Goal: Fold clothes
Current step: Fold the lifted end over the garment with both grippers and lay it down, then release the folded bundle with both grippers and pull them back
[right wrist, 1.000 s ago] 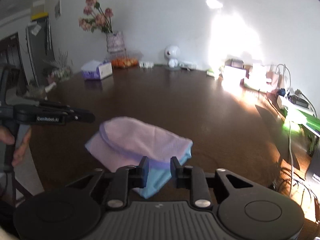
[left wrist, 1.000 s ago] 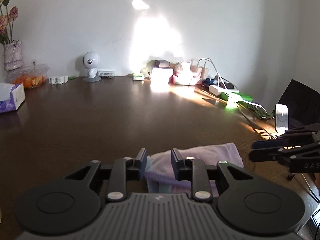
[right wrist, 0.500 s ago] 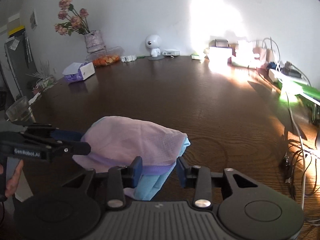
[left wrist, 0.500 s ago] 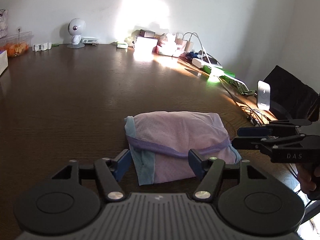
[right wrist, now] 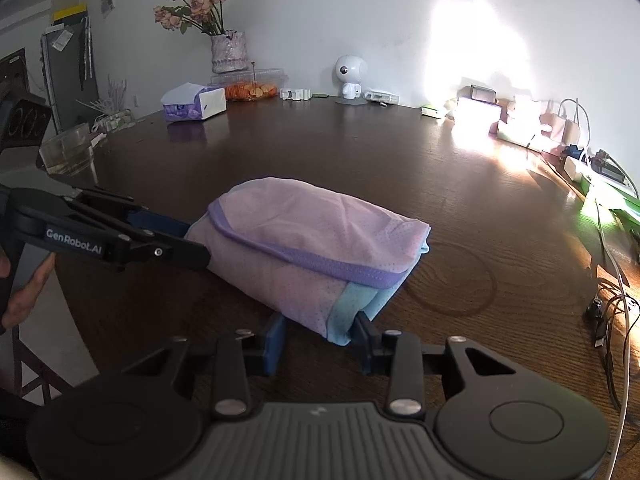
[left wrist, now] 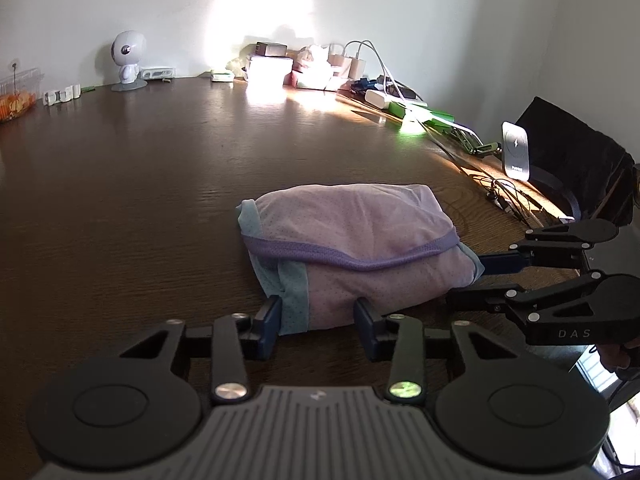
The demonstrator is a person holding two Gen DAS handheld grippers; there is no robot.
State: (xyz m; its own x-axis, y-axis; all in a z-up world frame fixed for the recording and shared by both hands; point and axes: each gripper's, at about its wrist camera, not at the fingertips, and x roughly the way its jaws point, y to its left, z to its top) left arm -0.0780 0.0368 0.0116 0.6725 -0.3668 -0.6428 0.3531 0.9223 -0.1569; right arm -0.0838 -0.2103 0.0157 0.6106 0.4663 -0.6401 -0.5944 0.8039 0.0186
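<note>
Left wrist view: 1 folded lilac garment (left wrist: 348,248) lies on the near part of the dark table (left wrist: 140,184). The left gripper (left wrist: 316,322) is closing, its 2 fingers straddling the near edge; contact is unclear. The right gripper (left wrist: 476,280) partly hides the garment's right end.

Right wrist view: the right gripper's (right wrist: 318,338) 2 fingers straddle the garment's (right wrist: 316,240) near corner; grip unclear.

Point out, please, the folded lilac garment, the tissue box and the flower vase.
folded lilac garment (right wrist: 312,224): right wrist view, on its top mesh panel.
tissue box (right wrist: 212,104): right wrist view, on its white end face.
flower vase (right wrist: 229,53): right wrist view, on its body.
</note>
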